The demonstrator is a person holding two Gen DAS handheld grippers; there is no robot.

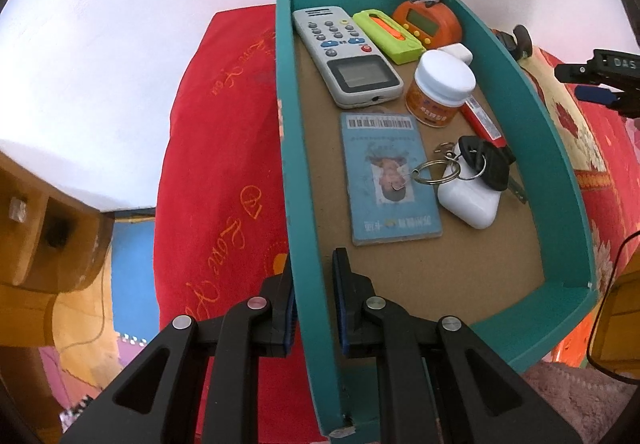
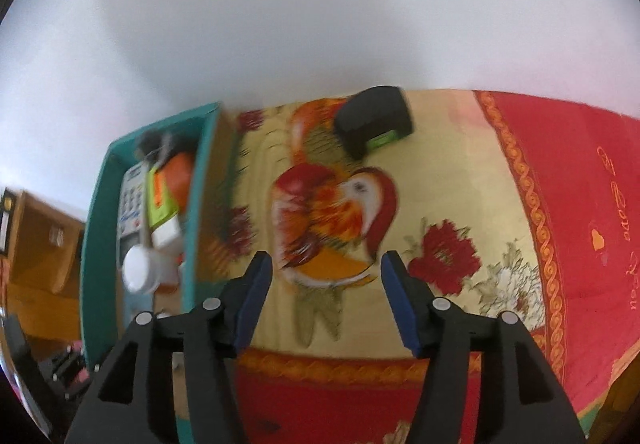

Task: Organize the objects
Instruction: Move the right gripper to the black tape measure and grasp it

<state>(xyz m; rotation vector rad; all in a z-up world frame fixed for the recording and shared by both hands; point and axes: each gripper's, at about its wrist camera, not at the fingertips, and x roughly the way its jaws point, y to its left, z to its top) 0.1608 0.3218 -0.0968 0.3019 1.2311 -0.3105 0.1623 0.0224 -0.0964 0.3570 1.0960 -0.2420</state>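
Note:
A teal cardboard box (image 1: 552, 148) sits on a red cloth and holds a grey remote (image 1: 344, 52), a green case (image 1: 386, 36), an orange timer (image 1: 428, 22) with a toy figure, a white-capped jar (image 1: 440, 88), a blue ID card (image 1: 390, 180), black keys (image 1: 484, 160) and a white earbud case (image 1: 468, 200). My left gripper (image 1: 314, 260) is shut on the box's left wall near its front corner. My right gripper (image 2: 326, 264) stands open over the parrot-print cloth (image 2: 336, 212), with nothing between its fingers. Beyond it lies a black block (image 2: 374, 122), and the box (image 2: 92, 244) is to its left.
A white wall rises behind the bed. Wooden furniture (image 1: 44, 236) stands at the left. The red cloth (image 2: 580, 204) extends to the right of the parrot print. A pink fuzzy fabric (image 1: 580, 392) lies at the box's front right.

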